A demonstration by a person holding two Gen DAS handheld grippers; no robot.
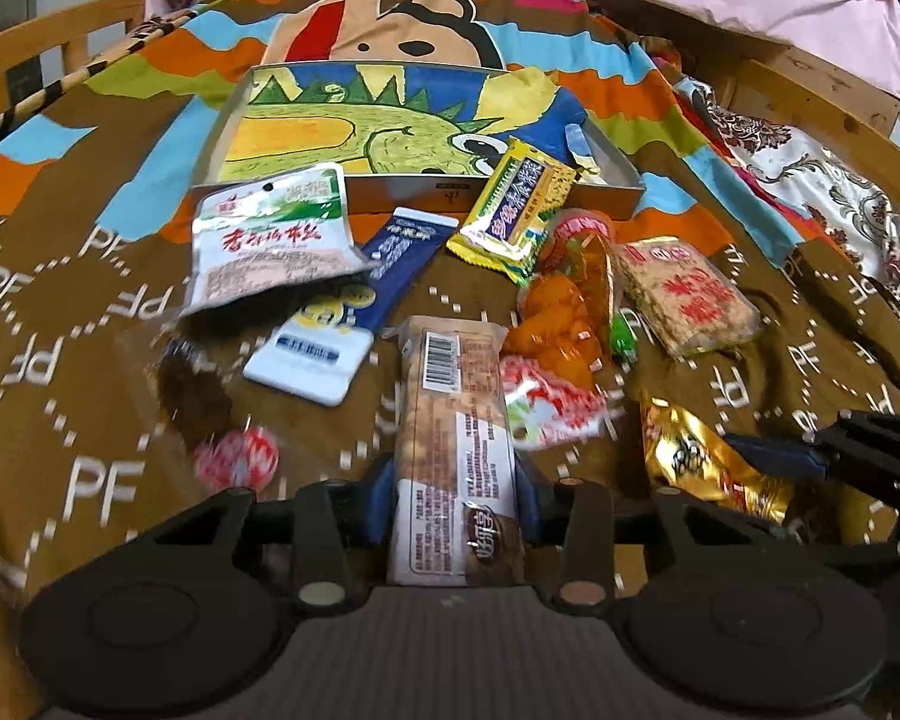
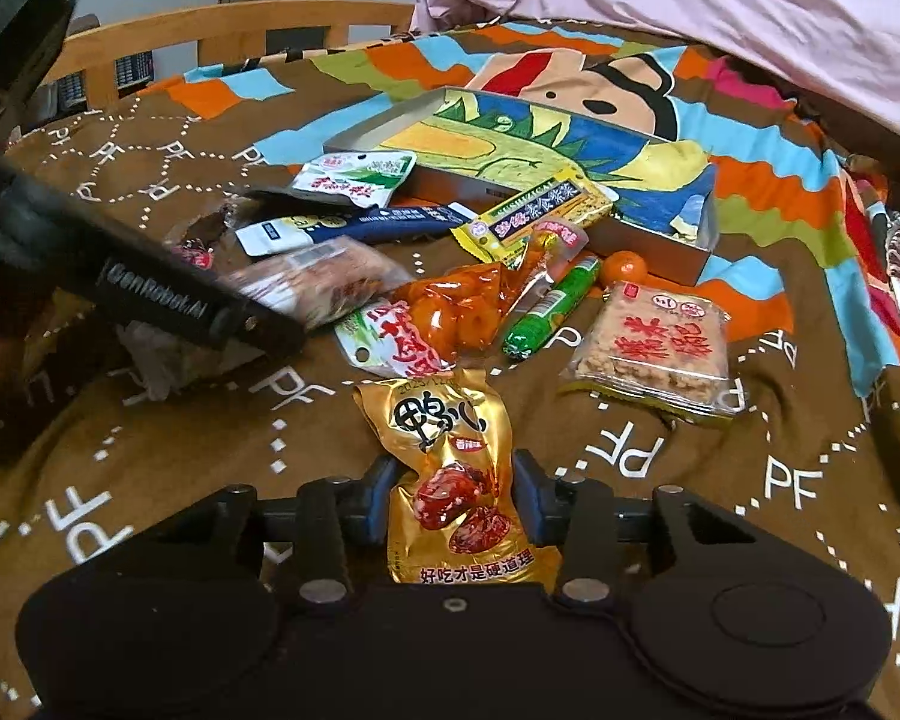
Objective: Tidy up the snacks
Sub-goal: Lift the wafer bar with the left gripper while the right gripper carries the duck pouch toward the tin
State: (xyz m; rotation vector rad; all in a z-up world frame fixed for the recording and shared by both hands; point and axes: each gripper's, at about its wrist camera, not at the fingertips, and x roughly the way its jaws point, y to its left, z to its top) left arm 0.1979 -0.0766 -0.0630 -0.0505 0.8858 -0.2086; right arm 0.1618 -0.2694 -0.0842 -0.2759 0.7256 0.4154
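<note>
So both grippers have something: the left gripper [image 1: 456,504] is clamped on a long brown biscuit pack [image 1: 453,420], low centre of its view, barcode side up; the right gripper [image 2: 456,498] is pinching a gold pouch [image 2: 450,468] at bottom centre of its view. The other snacks sit piled mid-frame on the brown blanket [image 2: 150,456]: a green sausage stick [image 2: 549,306], a rice cracker square [image 2: 660,348], a yellow bar [image 1: 519,210] leaning on the front wall of the shallow box [image 1: 390,189], which sits in the upper middle.
</note>
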